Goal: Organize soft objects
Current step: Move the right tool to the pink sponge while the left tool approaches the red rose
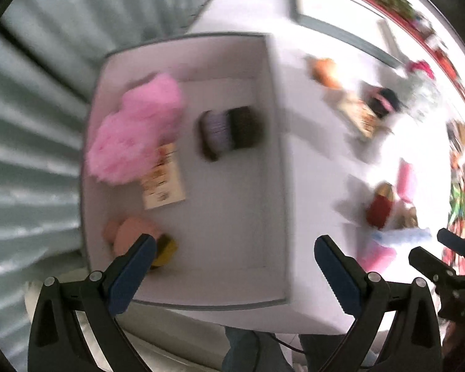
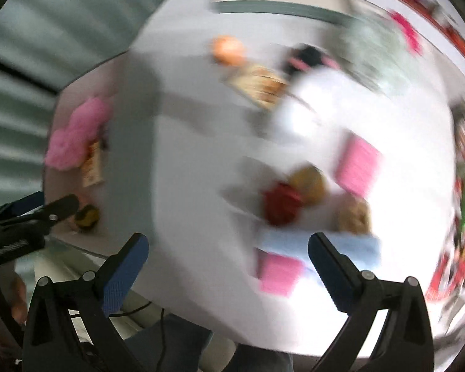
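Both grippers, left (image 1: 234,248) and right (image 2: 228,246), spread wide above white box (image 1: 276,161)

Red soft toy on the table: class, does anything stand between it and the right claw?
Nothing visible does. The right claw is open above bare table, with the red soft toy just ahead, slightly to the right.

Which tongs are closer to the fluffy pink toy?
Left. The left tongs hang open right over the box holding the pink toy. The right tongs are open too, off beside the box, over the table.
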### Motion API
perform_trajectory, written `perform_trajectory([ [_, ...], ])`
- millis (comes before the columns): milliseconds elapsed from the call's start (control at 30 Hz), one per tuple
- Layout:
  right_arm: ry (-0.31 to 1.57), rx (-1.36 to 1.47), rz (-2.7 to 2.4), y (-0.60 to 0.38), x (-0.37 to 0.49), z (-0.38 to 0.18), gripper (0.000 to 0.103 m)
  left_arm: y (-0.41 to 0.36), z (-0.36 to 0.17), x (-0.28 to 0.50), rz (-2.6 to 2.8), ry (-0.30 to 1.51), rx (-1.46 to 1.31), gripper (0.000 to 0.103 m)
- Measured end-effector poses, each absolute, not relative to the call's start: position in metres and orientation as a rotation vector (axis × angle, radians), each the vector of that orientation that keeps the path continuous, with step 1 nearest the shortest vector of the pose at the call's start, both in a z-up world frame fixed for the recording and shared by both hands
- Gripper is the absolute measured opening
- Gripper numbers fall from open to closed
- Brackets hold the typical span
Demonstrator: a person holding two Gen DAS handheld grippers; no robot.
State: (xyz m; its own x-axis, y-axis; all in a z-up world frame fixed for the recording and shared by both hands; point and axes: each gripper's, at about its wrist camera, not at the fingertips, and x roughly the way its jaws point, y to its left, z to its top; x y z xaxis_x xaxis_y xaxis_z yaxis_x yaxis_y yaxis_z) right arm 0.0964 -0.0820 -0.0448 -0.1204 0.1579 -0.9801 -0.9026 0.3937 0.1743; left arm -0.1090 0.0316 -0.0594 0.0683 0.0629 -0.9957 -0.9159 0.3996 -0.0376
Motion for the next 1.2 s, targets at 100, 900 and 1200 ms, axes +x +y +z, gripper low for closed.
perform_trajectory([
  [100,1.362,-0.618,0.958,-0.116,0.132,-0.037,0.103,0.022,-0.055,-0.074,0.821,1.297,-0.829,0.103],
  [900,1.539,-0.422,0.608,-0.241,0.232,-0.089,0.103,-0.021,-0.166,0.104,0.63,1.542,-0.656,0.103],
  [1200,1.514,-0.449,0.676,-0.2,0.241,-0.095,0.103,0.013,-0.186,0.085,0.786,1.559,-0.664,0.103],
])
